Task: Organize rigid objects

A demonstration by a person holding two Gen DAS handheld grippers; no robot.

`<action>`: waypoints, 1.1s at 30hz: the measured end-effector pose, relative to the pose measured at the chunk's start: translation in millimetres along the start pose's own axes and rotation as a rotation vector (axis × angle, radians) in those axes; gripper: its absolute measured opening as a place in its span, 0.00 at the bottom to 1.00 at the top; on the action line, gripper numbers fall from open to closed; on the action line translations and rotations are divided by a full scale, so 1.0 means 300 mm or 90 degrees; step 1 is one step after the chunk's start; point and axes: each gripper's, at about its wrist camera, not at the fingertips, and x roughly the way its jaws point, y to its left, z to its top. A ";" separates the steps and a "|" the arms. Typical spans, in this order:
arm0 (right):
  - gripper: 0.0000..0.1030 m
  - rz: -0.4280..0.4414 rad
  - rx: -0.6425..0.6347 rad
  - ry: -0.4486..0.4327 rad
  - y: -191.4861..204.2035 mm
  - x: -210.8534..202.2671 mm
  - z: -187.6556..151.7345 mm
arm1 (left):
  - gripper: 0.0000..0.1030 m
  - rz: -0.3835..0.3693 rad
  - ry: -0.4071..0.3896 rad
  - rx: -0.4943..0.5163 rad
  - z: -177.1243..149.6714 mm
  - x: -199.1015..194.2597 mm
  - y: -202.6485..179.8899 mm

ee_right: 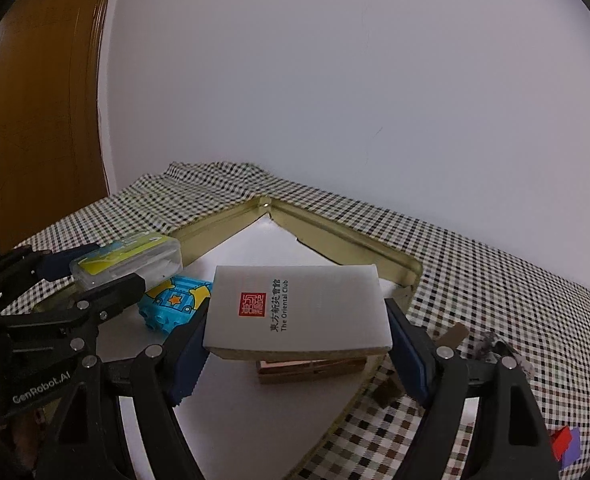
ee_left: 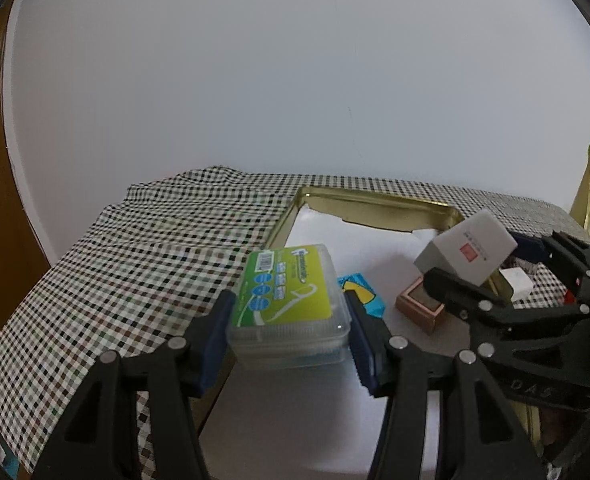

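My left gripper is shut on a clear plastic case with a green label, held above the near left part of a gold tin tray lined with white paper. My right gripper is shut on a white box with a red seal and black print, held over the tray's right side. In the left wrist view the same white box hangs at the right in the other gripper. Under it a copper-coloured box rests on the paper. A blue toy brick lies in the tray between the two grippers.
A checked cloth covers the table around the tray. A small white block and dark bits lie on the cloth right of the tray. A red and purple piece sits near the front right. A white wall stands behind, a wooden door at left.
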 end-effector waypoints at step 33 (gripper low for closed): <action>0.94 -0.167 0.154 -0.010 -0.444 -0.382 -0.211 | 0.98 -0.039 -0.056 0.014 -0.020 -0.102 -0.187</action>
